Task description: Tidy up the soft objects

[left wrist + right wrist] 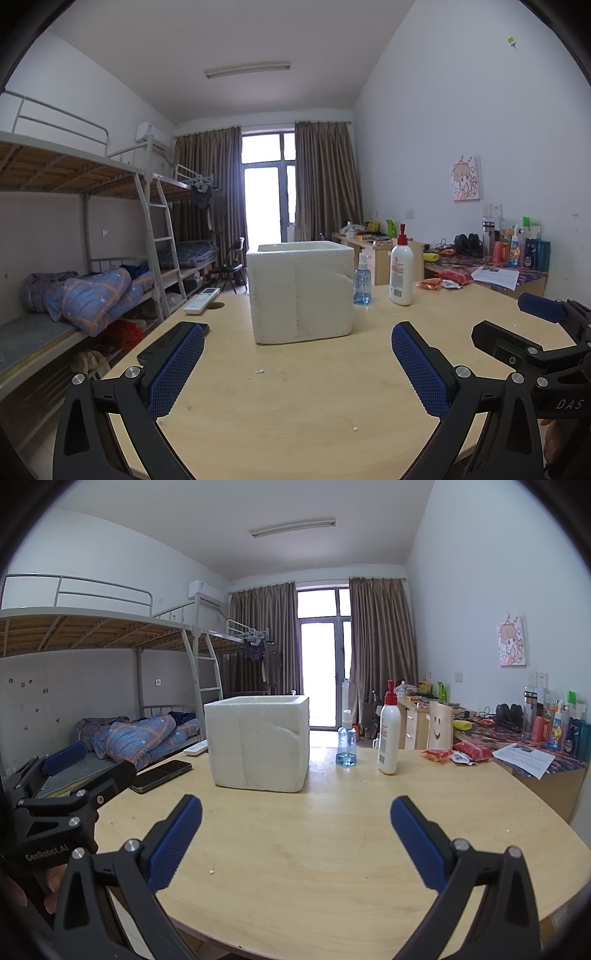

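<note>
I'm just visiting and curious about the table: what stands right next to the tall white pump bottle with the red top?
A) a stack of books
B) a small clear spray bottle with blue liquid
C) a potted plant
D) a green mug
B: the small spray bottle with blue liquid stands beside the white pump bottle, between it and the white foam box.

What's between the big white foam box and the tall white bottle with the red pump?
A small clear spray bottle of blue liquid stands between the white foam box and the white red-pump bottle; both wrist views show it.
</note>
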